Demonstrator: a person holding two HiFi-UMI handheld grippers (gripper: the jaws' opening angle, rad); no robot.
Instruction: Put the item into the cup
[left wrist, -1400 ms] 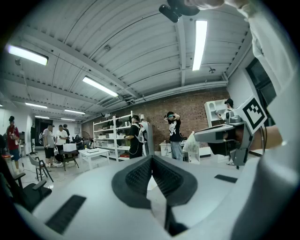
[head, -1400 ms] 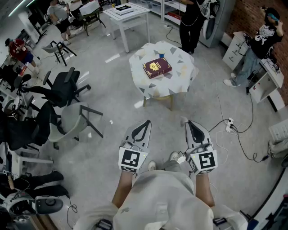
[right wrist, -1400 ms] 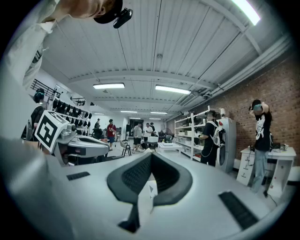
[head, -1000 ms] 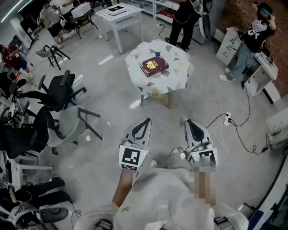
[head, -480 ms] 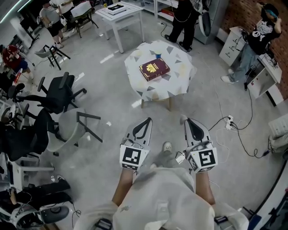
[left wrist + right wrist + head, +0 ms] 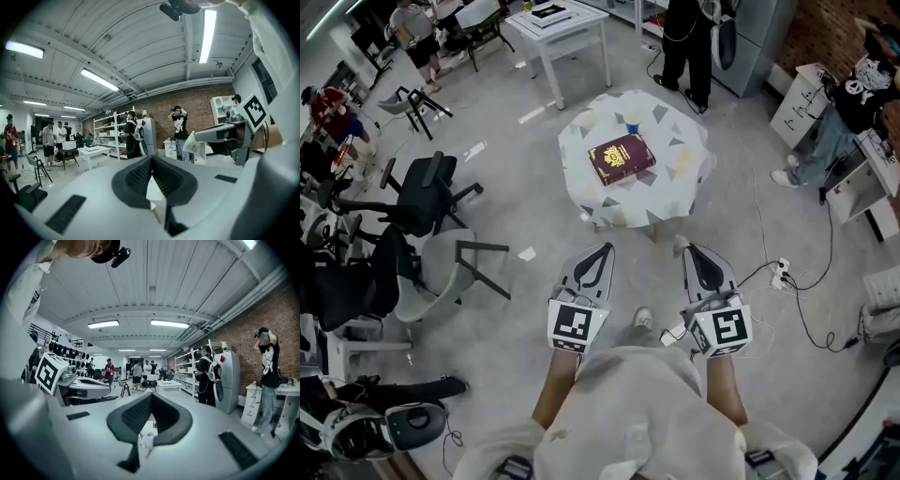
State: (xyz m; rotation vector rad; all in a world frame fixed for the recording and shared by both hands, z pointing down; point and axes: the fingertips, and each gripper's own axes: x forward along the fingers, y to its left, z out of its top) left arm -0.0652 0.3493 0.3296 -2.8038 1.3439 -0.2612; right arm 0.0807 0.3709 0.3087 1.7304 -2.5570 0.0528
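You hold the left gripper (image 6: 607,251) and the right gripper (image 6: 687,251) side by side, both aimed forward over the floor (image 6: 534,309). In the left gripper view, the fingers (image 6: 133,176) are clenched, tips meeting, with nothing gripped between them. In the right gripper view, the fingers (image 6: 129,414) are likewise clenched on nothing. Ahead of both sets of fingers, well apart from them, stands a round tabletop (image 6: 675,173) under a patterned cloth. A dark red book (image 6: 622,157) lies flat near its middle, ahead of the gap between the two grippers. Just beyond the book, on the side away from the fingers, sits what appears to be a small blue cup (image 6: 632,124); it is too small in the head view to confirm. Left of the left fingers, office chairs (image 6: 431,192) stand on the floor. Right of the right fingers, a power strip (image 6: 780,267) with cables lies on the floor.
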